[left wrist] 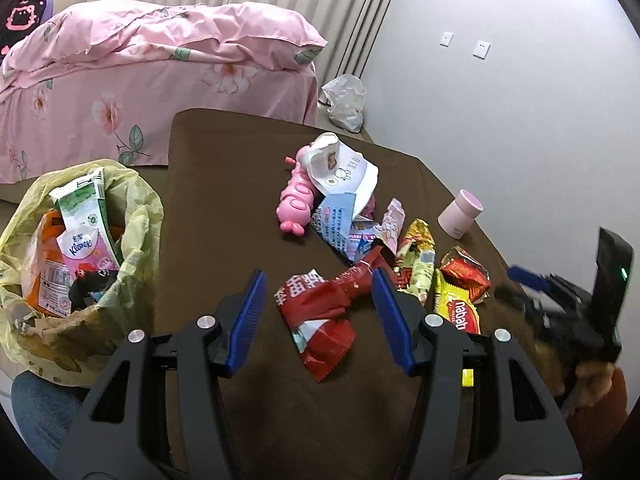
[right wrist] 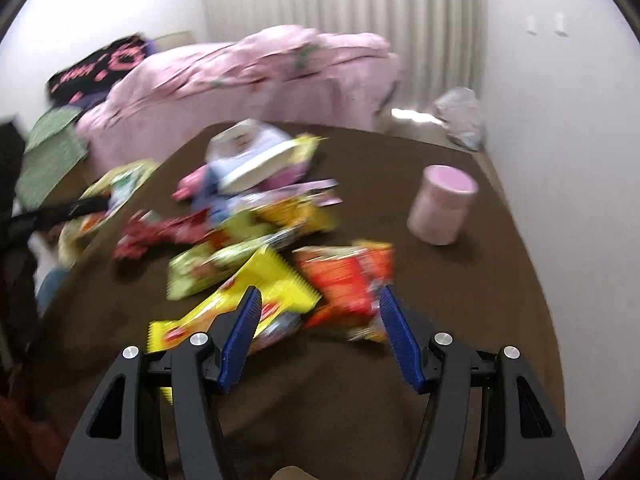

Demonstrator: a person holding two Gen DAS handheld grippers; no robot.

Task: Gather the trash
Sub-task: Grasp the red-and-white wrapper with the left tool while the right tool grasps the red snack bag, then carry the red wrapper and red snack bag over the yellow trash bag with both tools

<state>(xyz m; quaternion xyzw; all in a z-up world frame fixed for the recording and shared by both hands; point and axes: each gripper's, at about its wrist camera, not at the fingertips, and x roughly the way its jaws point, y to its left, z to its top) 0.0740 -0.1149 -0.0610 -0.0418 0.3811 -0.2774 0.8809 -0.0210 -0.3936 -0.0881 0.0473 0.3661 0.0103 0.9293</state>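
Wrappers lie heaped on a brown table [left wrist: 224, 184]. My left gripper [left wrist: 318, 280] is open, its jaws on either side of a red wrapper [left wrist: 320, 312], just above it. A yellow trash bag [left wrist: 132, 216] holding cartons and a tissue pack sits at the table's left. My right gripper [right wrist: 316, 300] is open and empty over a yellow wrapper [right wrist: 276, 280] and an orange-red wrapper [right wrist: 344, 280]; that view is motion-blurred. The right gripper shows in the left wrist view [left wrist: 532, 280] at far right.
A pink toy [left wrist: 296, 200], a white paper bag [left wrist: 344, 172] and a blue leaflet [left wrist: 340, 224] lie mid-table. A pink cup [left wrist: 460, 214] stands at the right edge near the wall. A pink bed [left wrist: 120, 92] stands behind.
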